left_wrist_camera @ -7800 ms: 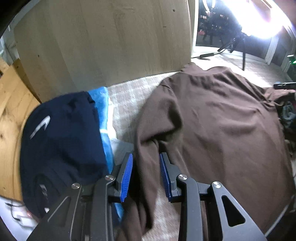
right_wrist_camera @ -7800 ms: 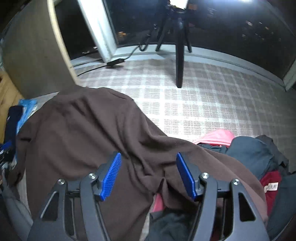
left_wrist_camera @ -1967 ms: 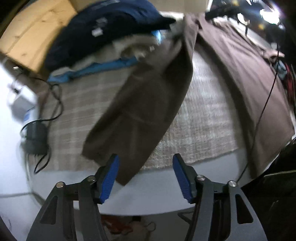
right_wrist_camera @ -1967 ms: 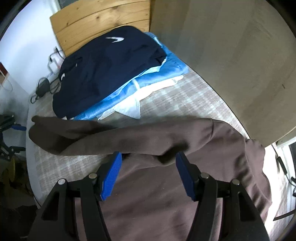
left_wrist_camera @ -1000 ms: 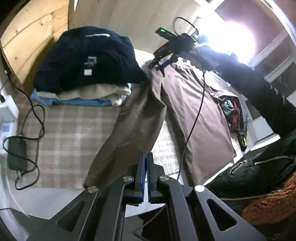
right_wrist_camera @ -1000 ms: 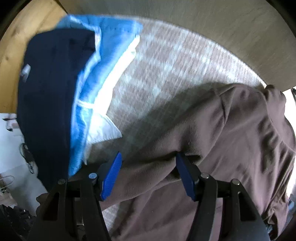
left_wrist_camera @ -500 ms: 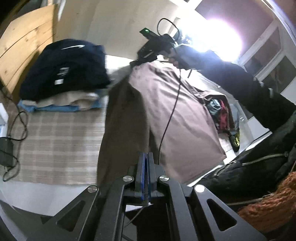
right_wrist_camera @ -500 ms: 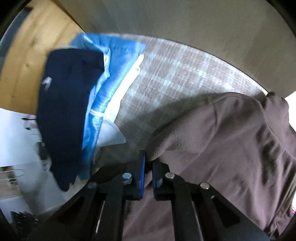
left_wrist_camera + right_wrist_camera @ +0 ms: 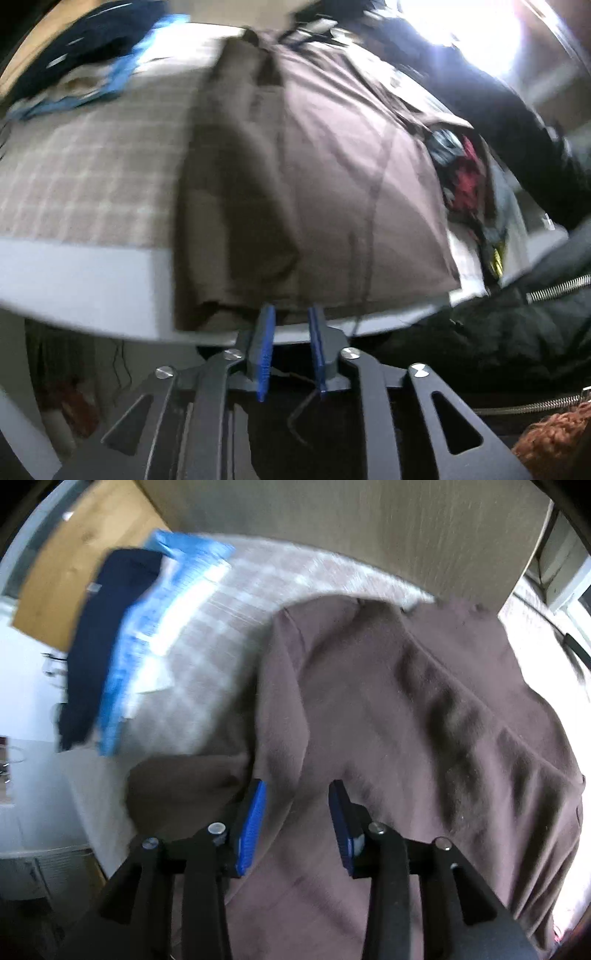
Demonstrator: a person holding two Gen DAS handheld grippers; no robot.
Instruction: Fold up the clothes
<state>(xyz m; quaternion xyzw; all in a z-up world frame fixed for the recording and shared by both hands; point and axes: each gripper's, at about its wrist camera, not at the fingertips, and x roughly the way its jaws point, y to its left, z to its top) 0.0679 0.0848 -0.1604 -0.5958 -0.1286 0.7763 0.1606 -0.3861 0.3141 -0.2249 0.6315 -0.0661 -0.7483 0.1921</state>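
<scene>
A brown long-sleeved top lies spread on the checked bed cover. One sleeve is folded lengthwise onto its left side. My left gripper hovers at the hem near the bed's edge. Its jaws are opening, and the blur hides whether cloth lies between the pads. In the right wrist view the same top fills the middle. My right gripper hangs over the folded shoulder and sleeve; its jaws are opening with brown cloth below them, not pinched.
A stack of folded clothes, navy on top of blue and white, sits at the bed's head by a wooden board. A loose red and grey pile lies beside the top. A person's dark sleeve reaches across; a thin cable crosses the top.
The left gripper, shut a second ago, swung the sleeve over onto the top's body and has parted its jaws. The right gripper pinched the shoulder half a second ago and has let go.
</scene>
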